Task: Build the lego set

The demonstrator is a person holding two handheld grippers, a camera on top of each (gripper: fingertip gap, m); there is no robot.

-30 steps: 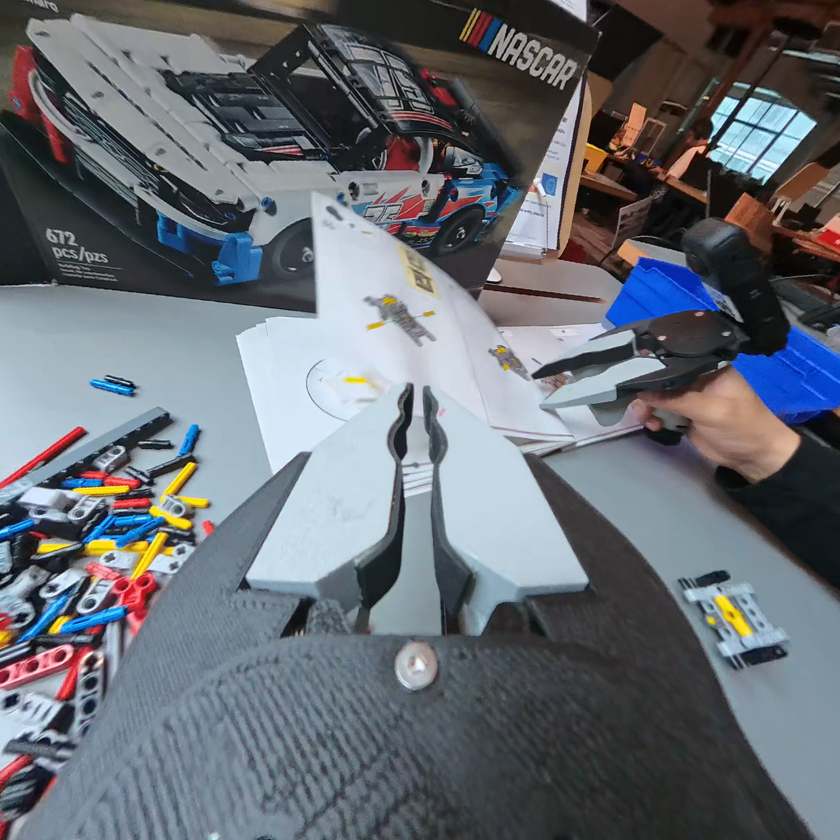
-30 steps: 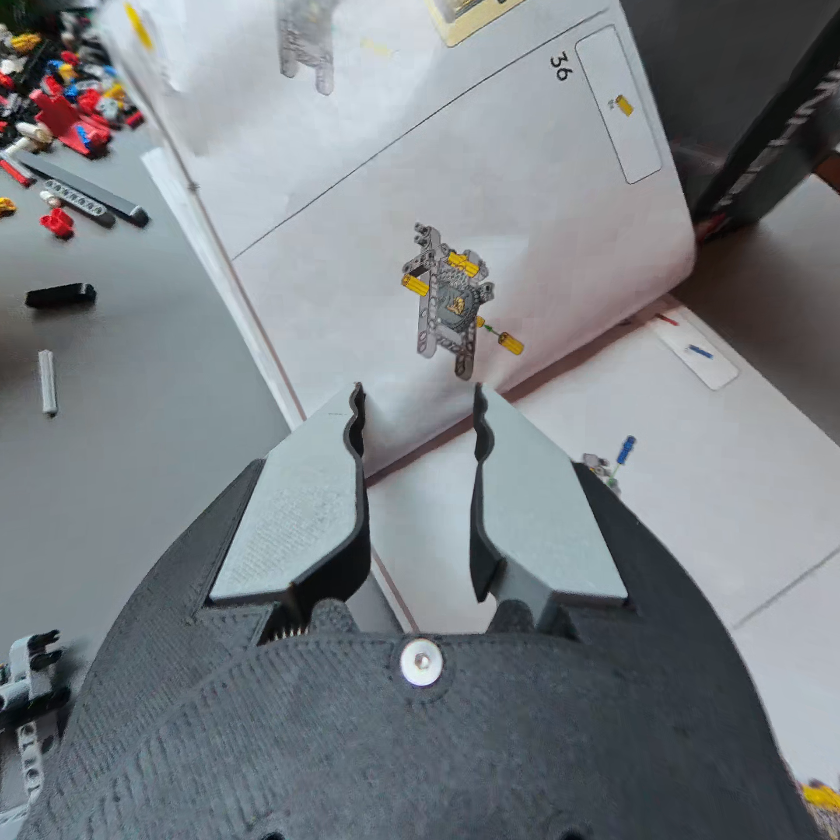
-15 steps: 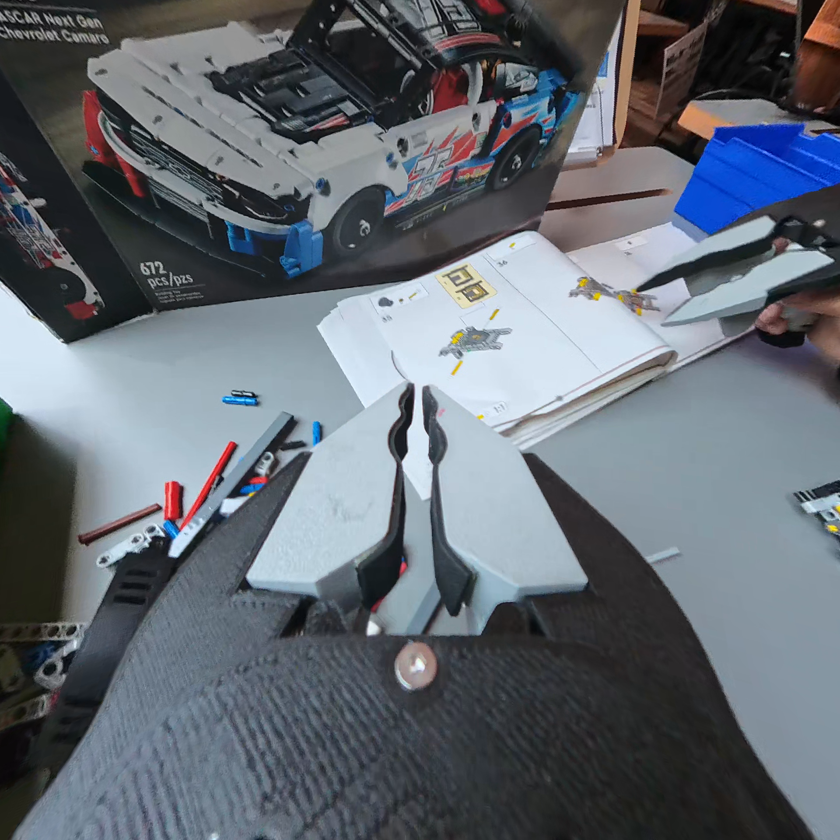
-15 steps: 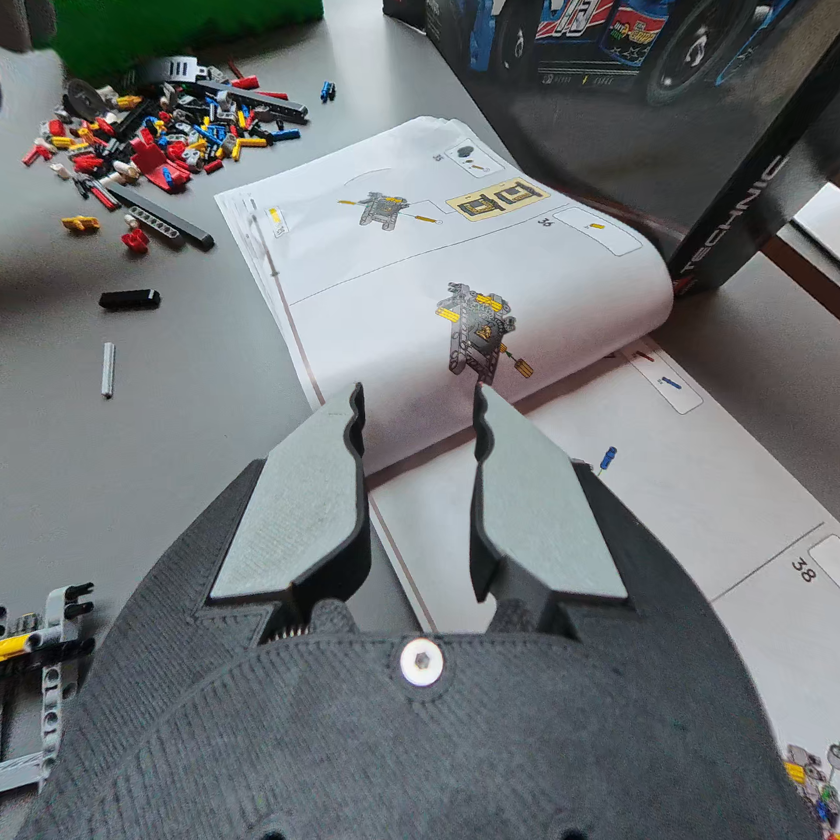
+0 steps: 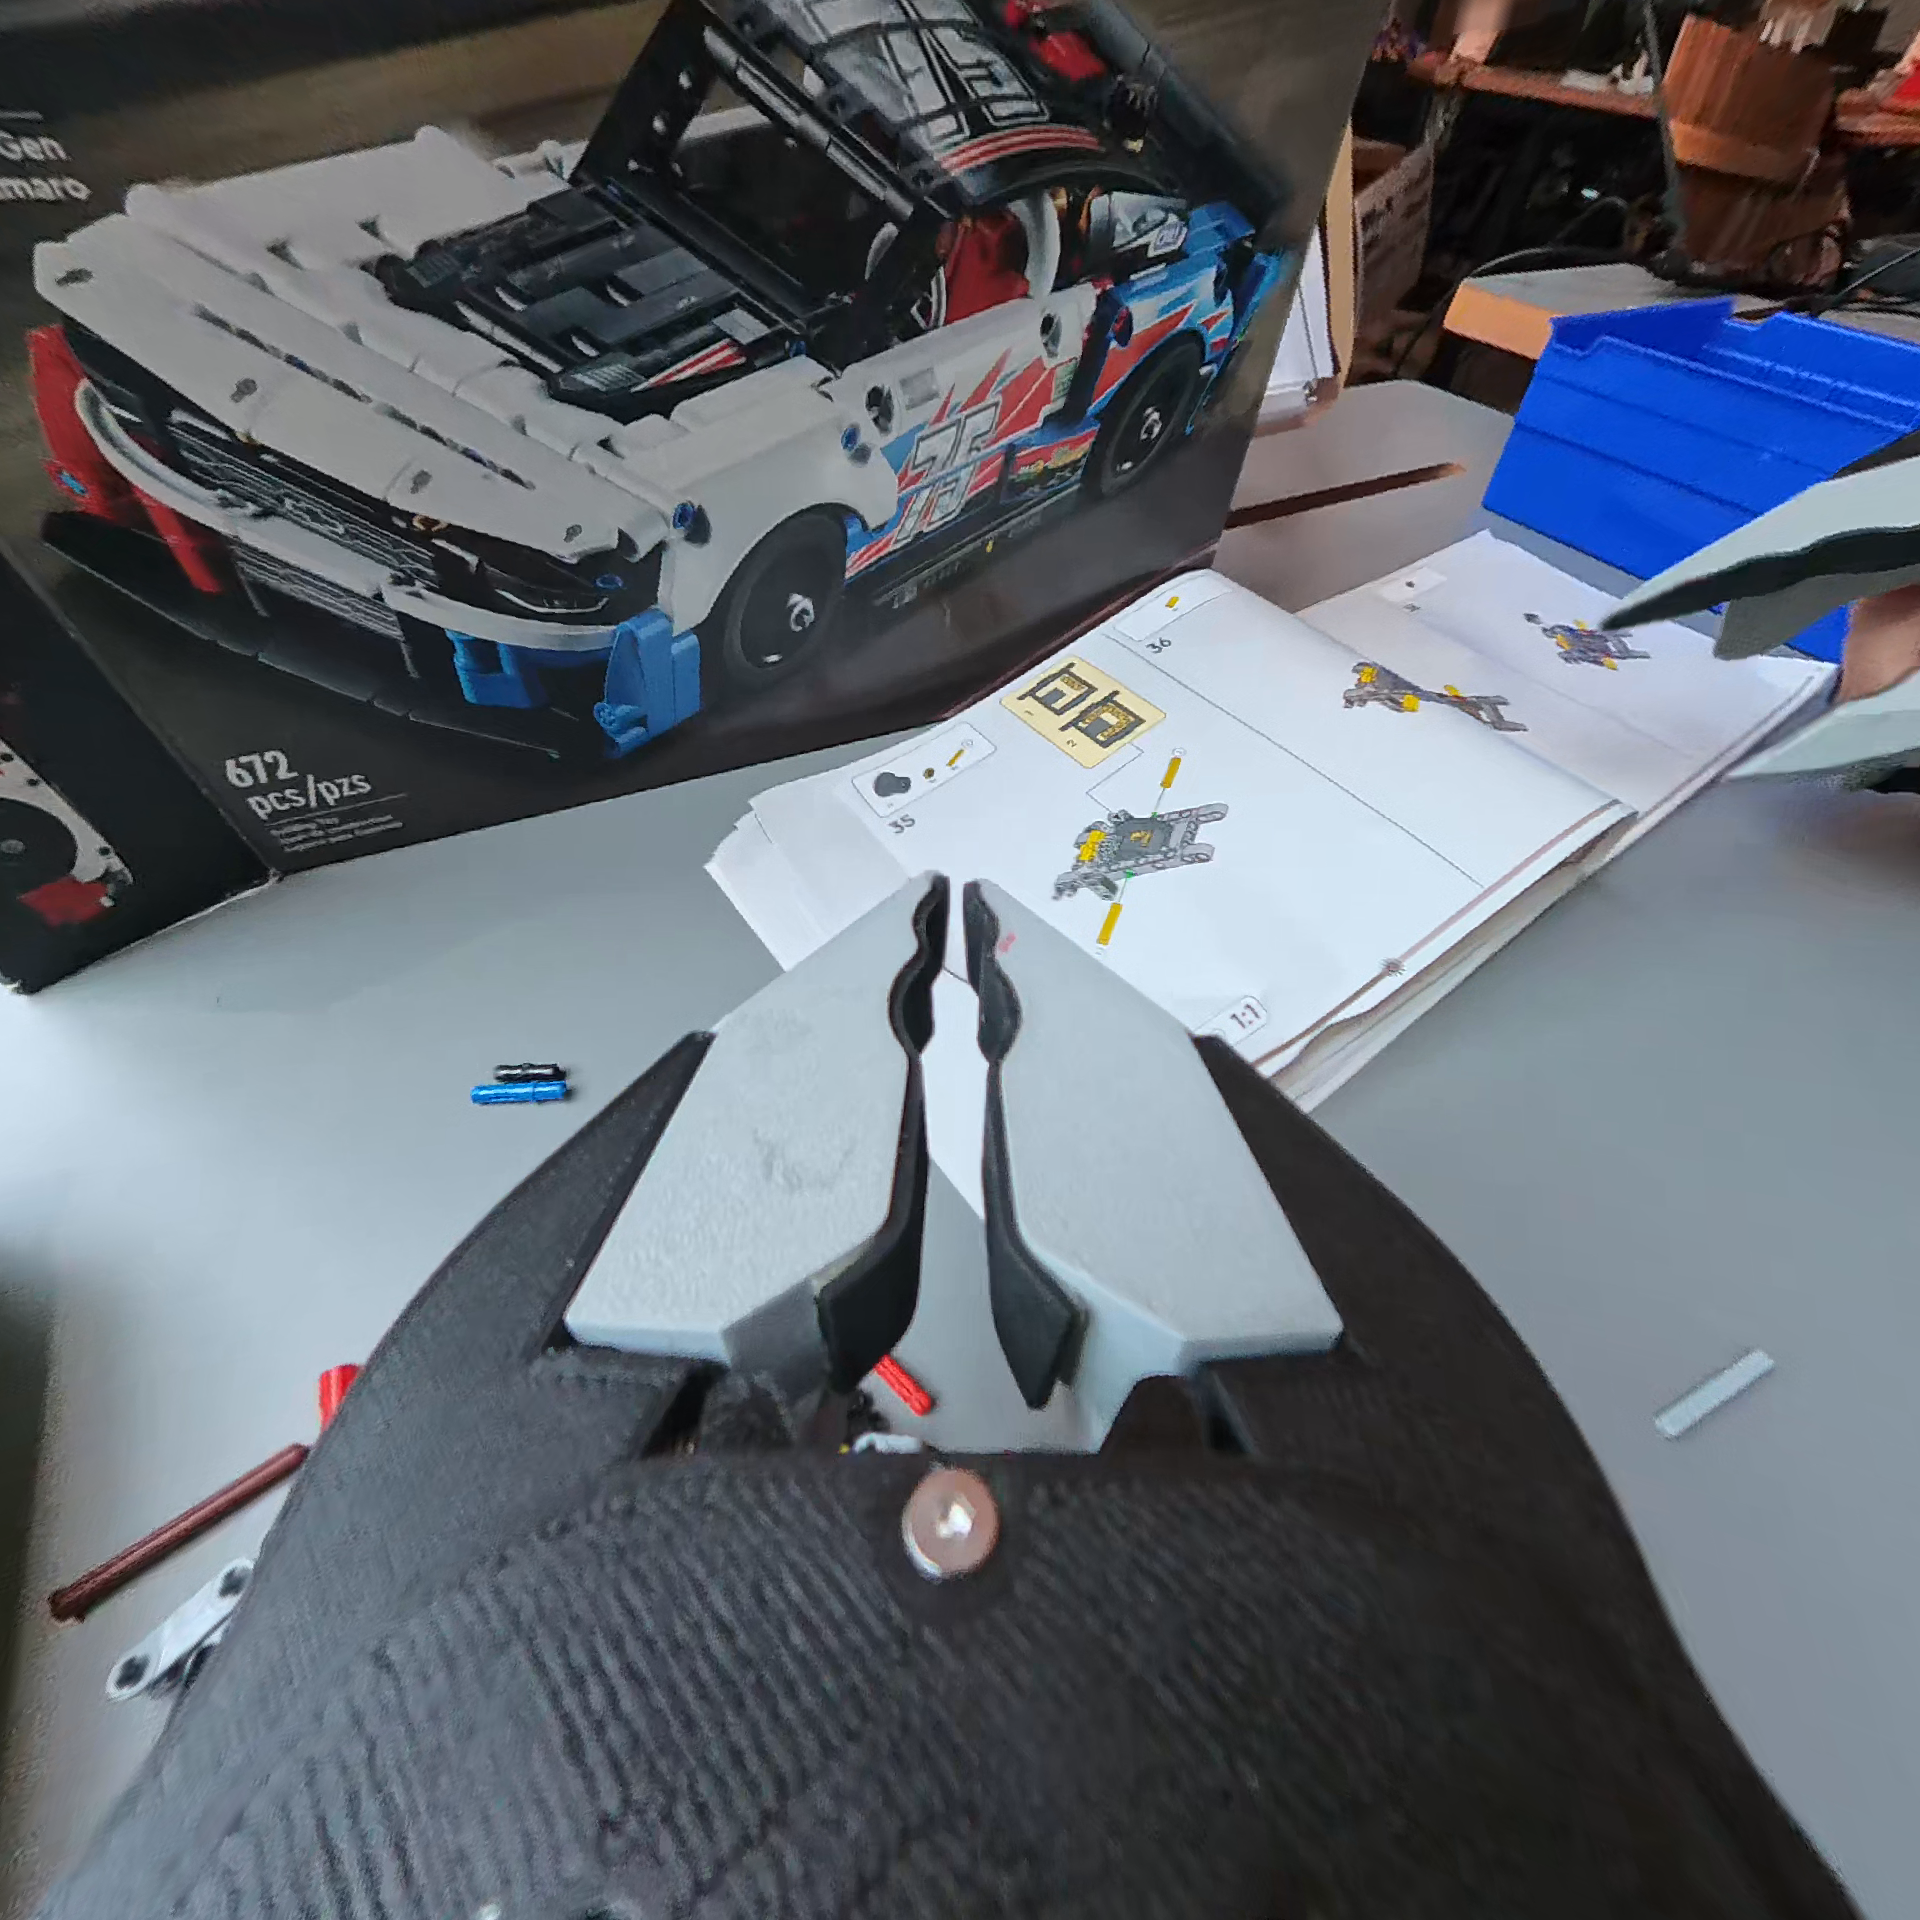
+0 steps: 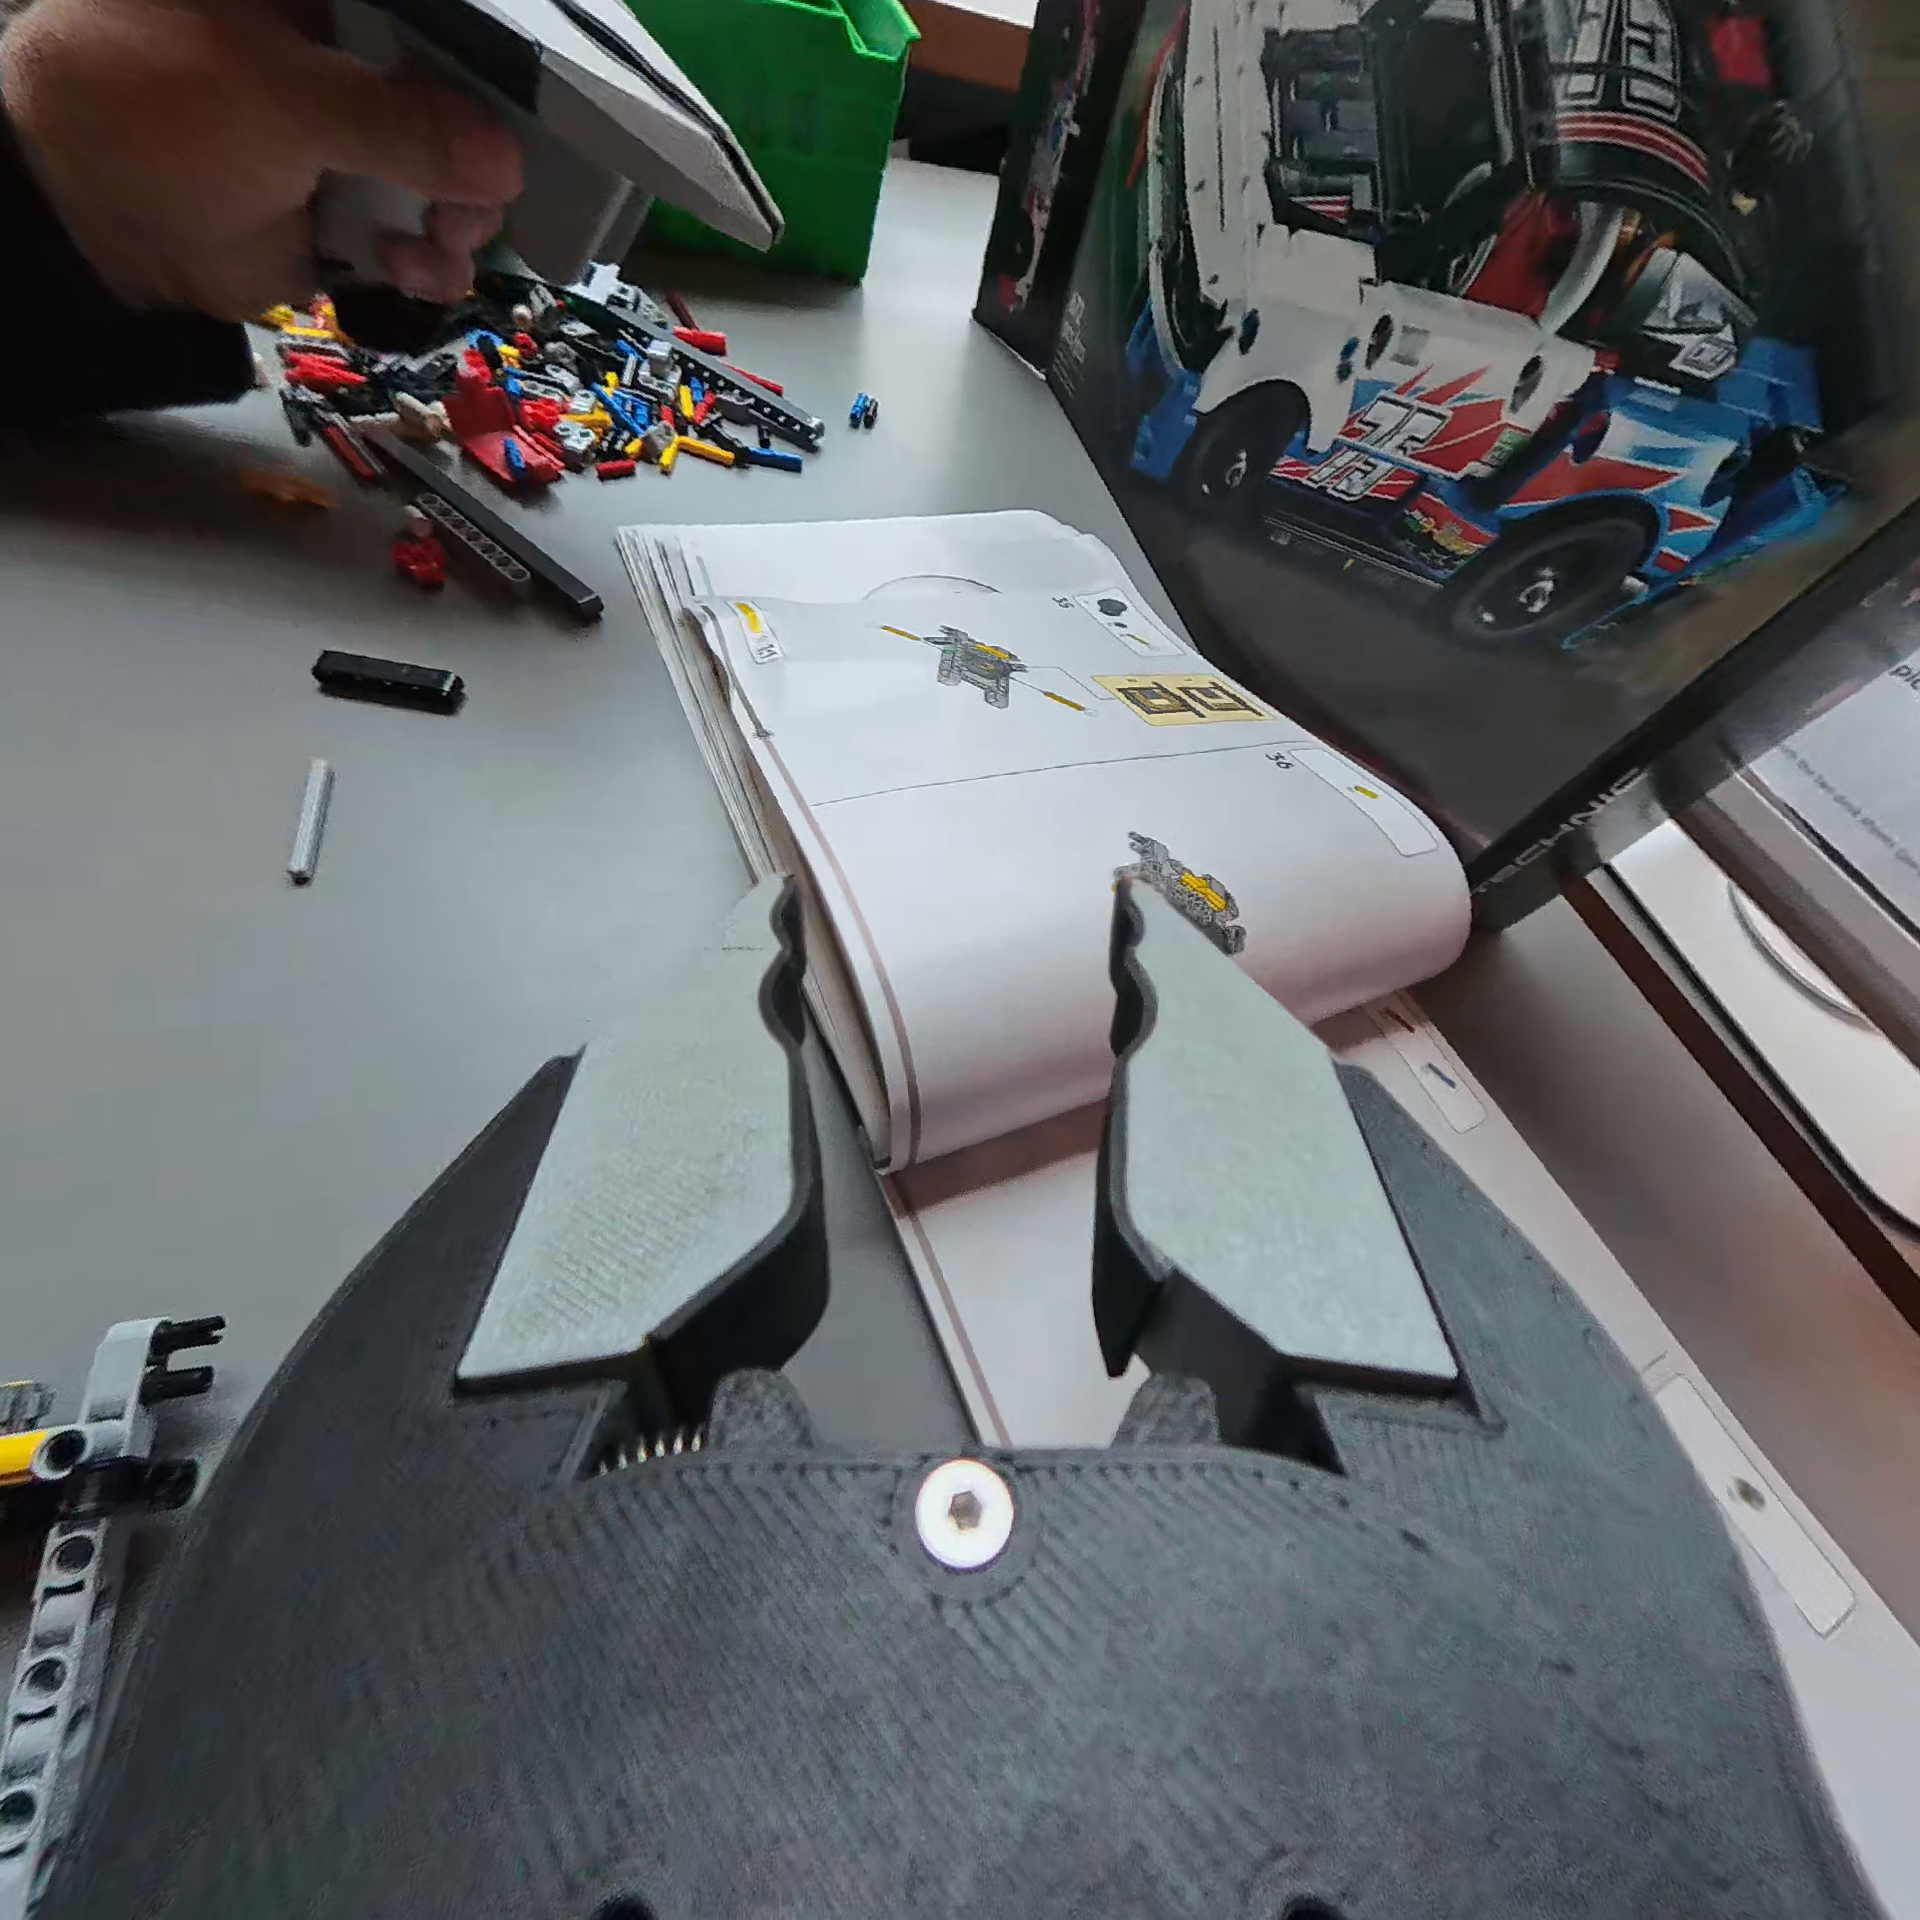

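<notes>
Right gripper (image 6: 951, 925) hung with jaws apart over the open instruction booklet (image 6: 997, 790) mid-table beside the box (image 6: 1455, 343), left gripper (image 5: 956, 899) nearly closed and empty; loose lego pieces (image 6: 540, 405) at the table's far-left edge looked light, rigid, slick, best pinched across flat sides.

grey table (image 5: 312, 1039), cluttered wooden desks (image 5: 1507, 301) behind

Grey fingers (image 5: 790, 1132), black ribbed housing (image 5: 935, 1714)

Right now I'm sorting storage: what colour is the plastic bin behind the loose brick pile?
Green plastic bin; the right wrist view shows it best.
</notes>
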